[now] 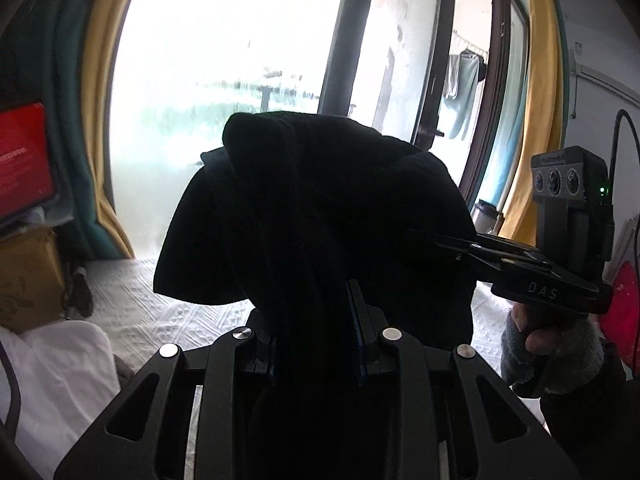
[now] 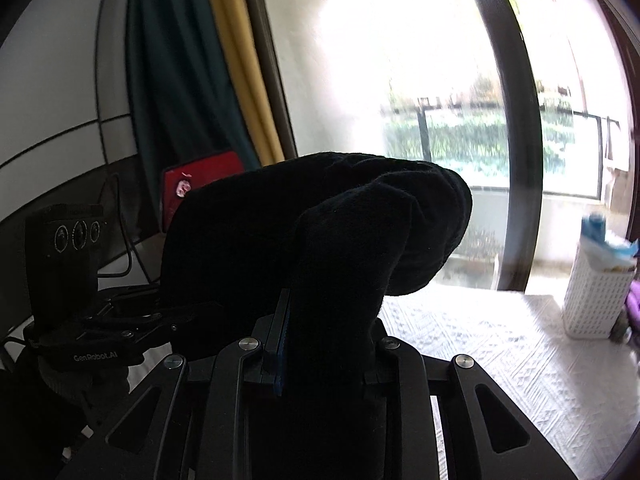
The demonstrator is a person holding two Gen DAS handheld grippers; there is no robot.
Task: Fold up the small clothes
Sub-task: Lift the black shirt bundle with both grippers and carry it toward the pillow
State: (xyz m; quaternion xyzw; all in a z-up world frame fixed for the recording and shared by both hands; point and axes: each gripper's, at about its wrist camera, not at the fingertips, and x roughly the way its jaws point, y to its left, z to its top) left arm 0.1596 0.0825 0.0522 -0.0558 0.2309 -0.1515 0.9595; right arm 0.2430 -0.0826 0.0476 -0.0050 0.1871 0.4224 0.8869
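A small black garment (image 1: 312, 216) hangs bunched in the air above the white quilted table (image 1: 168, 312). My left gripper (image 1: 316, 320) is shut on its lower part, the cloth filling the gap between the fingers. My right gripper (image 1: 440, 240) comes in from the right and is shut on the garment's right edge. In the right wrist view the same black garment (image 2: 320, 232) drapes over my right gripper (image 2: 328, 320), and my left gripper (image 2: 176, 316) holds it from the left.
A white slatted basket (image 2: 596, 292) stands at the table's right. A cardboard box (image 1: 28, 276) and white cloth (image 1: 60, 376) lie at the left. A large bright window (image 1: 240, 60) with yellow and teal curtains is behind.
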